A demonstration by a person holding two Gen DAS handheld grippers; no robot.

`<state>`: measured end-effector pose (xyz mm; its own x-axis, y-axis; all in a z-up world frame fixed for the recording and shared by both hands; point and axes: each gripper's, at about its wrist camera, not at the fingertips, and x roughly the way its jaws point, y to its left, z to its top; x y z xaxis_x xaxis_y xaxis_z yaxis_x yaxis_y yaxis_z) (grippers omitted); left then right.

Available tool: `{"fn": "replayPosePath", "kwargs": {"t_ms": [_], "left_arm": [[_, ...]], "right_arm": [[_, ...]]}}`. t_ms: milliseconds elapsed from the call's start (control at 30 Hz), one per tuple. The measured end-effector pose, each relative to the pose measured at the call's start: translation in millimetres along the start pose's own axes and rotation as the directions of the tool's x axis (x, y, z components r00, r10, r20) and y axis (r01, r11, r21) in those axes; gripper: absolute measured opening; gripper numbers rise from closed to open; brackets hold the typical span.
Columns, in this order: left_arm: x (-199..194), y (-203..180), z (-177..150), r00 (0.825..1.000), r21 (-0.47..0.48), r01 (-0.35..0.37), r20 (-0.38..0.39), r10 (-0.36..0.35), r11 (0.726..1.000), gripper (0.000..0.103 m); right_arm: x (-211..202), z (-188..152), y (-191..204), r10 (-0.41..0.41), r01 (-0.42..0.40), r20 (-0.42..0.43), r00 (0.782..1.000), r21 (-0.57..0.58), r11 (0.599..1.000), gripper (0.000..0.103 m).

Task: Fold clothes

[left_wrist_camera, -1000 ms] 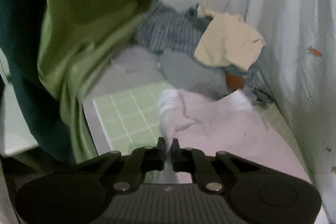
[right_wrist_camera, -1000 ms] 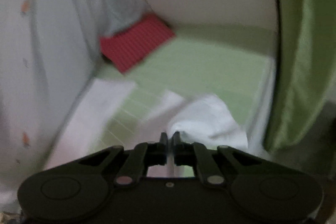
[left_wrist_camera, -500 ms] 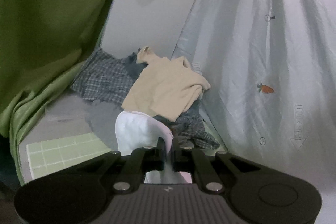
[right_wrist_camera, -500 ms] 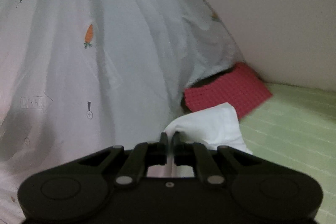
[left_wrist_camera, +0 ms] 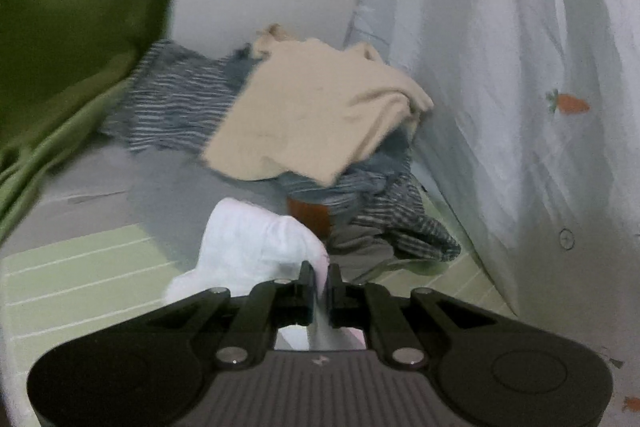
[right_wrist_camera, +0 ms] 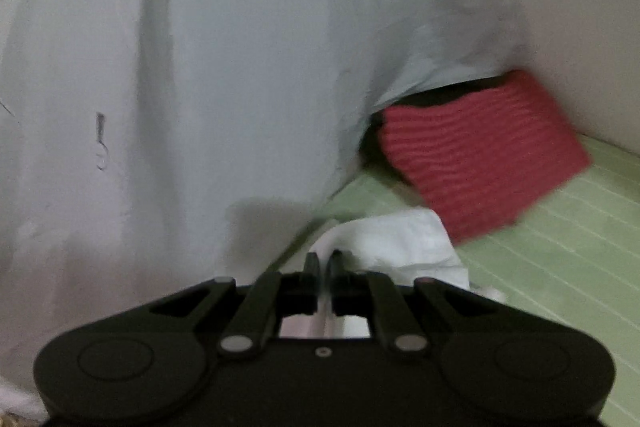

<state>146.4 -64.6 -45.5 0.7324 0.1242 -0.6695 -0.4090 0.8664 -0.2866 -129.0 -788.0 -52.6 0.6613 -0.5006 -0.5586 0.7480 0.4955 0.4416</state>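
Left wrist view: left tool (left_wrist_camera: 319, 273) at lower centre, jaws drawn narrow and pinching a fold of the white garment (left_wrist_camera: 256, 247), which bunches up just left of and above the fingertips and trails down between the jaws toward the tool body. Cloth lies over the green lined mat (left_wrist_camera: 80, 279) at lower left. Behind it, centre frame, a heap of clothes: beige garment (left_wrist_camera: 316, 115) on top, blue-grey striped garment (left_wrist_camera: 176, 103) spread to its left and spilling out below right, a small orange-brown patch (left_wrist_camera: 308, 217) showing under the heap. Green curtain (left_wrist_camera: 68, 11) fills upper left; pale sheet with carrot print (left_wrist_camera: 520, 67) hangs down the right side. Right wrist view: right tool (right_wrist_camera: 323, 267) at lower centre, jaws likewise narrow and clamped on the white garment (right_wrist_camera: 400, 243), which fans out to the right of the fingertips on the green mat (right_wrist_camera: 560, 247). Red ribbed folded cloth (right_wrist_camera: 480, 155) rests on the mat at centre right, its lower corner just beside the white cloth; contact cannot be told. Carrot-print sheet (right_wrist_camera: 240, 47) covers left and centre. Both views blurred
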Motion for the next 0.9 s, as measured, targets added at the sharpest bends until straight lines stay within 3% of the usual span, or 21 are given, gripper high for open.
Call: {"fn": "replayPosePath", "kwargs": {"t_ms": [67,133,167,200,233,267,300,367,467,533,667,767,833,867,900], "left_arm": [[26,-20,1,1.0,0.067,0.006,0.013,-0.007,0.998,0.01],[48,-40,2,0.999,0.146,-0.043,0.013,0.041,0.988,0.025],[54,-48,3,0.997,0.17,-0.073,0.011,0.072,0.983,0.031],[54,-53,2,0.996,0.179,-0.09,0.018,0.088,0.98,0.044],[51,-55,0,0.995,0.18,-0.093,0.039,0.087,0.979,0.065],[45,-55,-3,0.995,0.177,-0.092,0.06,0.082,0.98,0.075],[40,-54,-7,0.994,0.173,-0.09,0.08,0.078,0.981,0.084],[31,-50,-16,0.995,0.175,-0.075,0.072,0.064,0.982,0.084],[23,-44,-34,0.999,0.167,-0.051,0.001,0.051,0.985,0.083],[17,-44,-48,0.998,0.166,-0.042,-0.044,0.05,0.985,0.083],[1,-55,-77,0.994,0.216,-0.004,-0.103,0.027,0.976,0.083],[-16,-69,-97,0.99,0.248,0.049,-0.141,-0.014,0.967,0.083],[-31,-79,-110,0.986,0.261,0.086,-0.164,-0.043,0.962,0.083],[-39,-85,-117,0.981,0.272,0.119,-0.18,-0.071,0.955,0.083],[-48,-90,-126,0.974,0.286,0.162,-0.199,-0.106,0.944,0.083]], "right_arm": [[46,9,21,0.024,-0.025,-0.038,0.999,-0.013,1.0,0.008],[92,13,42,0.028,-0.033,-0.073,0.997,-0.073,0.997,0.021],[106,13,47,-0.005,-0.003,-0.087,0.996,-0.095,0.995,0.035],[112,10,48,-0.035,0.025,-0.09,0.995,-0.106,0.994,0.048],[111,6,44,-0.047,0.039,-0.081,0.996,-0.102,0.994,0.055],[103,0,37,-0.054,0.049,-0.061,0.997,-0.09,0.995,0.066],[93,-8,27,-0.078,0.075,-0.039,0.996,-0.079,0.994,0.079],[75,-24,4,-0.178,0.176,-0.032,0.983,-0.067,0.982,0.085],[57,-50,-39,-0.347,0.345,-0.083,0.934,-0.037,0.938,0.085],[52,-64,-64,-0.409,0.413,-0.128,0.904,0.009,0.911,0.085],[51,-75,-84,-0.334,0.353,-0.157,0.929,0.121,0.928,0.085],[65,-78,-82,-0.327,0.344,-0.165,0.93,0.08,0.936,0.082],[69,-80,-75,-0.326,0.331,-0.158,0.932,0.004,0.944,0.069],[71,-81,-73,-0.325,0.325,-0.158,0.932,-0.029,0.945,0.053],[71,-81,-71,-0.317,0.313,-0.16,0.935,-0.051,0.948,0.026]]}}
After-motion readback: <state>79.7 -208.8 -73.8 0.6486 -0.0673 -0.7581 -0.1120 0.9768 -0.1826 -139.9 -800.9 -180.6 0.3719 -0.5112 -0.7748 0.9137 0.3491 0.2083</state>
